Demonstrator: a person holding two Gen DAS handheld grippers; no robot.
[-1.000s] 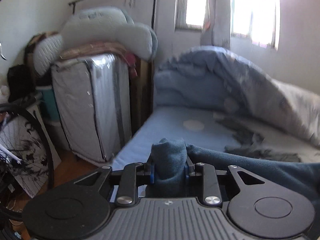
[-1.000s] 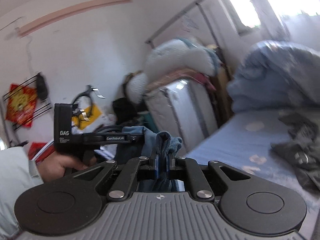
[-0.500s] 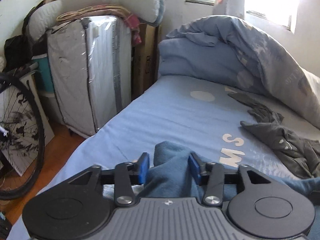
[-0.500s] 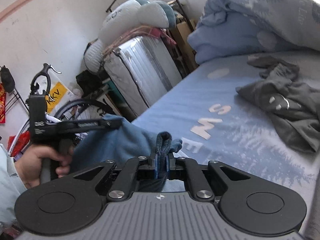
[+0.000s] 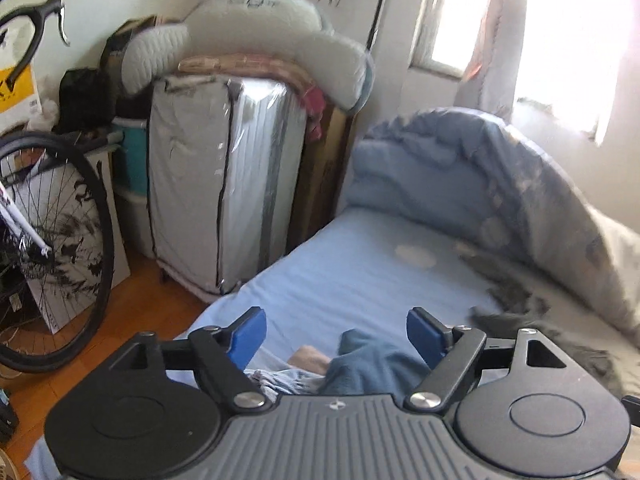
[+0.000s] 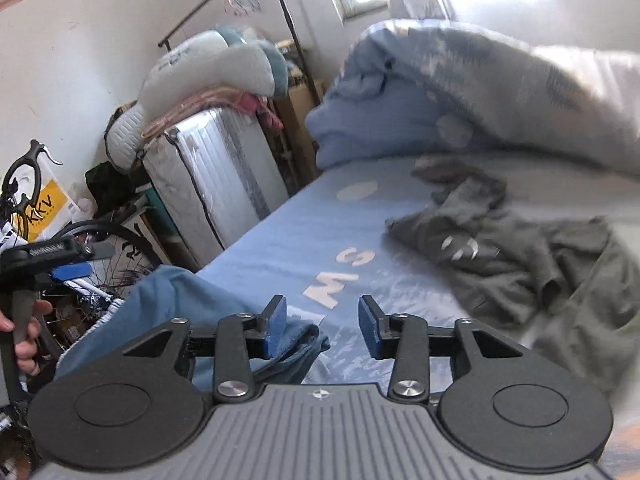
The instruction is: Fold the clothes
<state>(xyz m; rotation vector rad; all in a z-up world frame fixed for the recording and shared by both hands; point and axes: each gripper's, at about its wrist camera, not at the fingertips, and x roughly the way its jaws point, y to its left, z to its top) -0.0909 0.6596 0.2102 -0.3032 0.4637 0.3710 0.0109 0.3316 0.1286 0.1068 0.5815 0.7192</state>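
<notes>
Looking through the left wrist view first, the left gripper [image 5: 336,334] is seen spread wide with nothing pinched between its blue pads. The blue garment [image 5: 372,368] sits bunched just below and between the fingers, at the near edge of the bed [image 5: 352,272]. A thick, soft knit or fleece is suggested by the rounded folds, so it will probably flop rather than hold a crease. Something pale and striped is glimpsed beside it, too hidden to be named.

From the right wrist view, the right gripper [image 6: 322,326] is also spread apart and empty. The blue garment [image 6: 176,300] is draped at the bed's near left corner, with a rolled hem touching or just under the left-hand pad; which one can't be made out. The left gripper [image 6: 68,268] is seen off to the side, held in a hand [image 6: 24,344].

A grey garment [image 6: 520,256] is crumpled further along the bed, well apart from the blue one.

For handling, light weight and plenty of drape should be expected. A corner or hem edge is probably best taken, not the bulky middle, so that only one layer gets lifted.
</notes>
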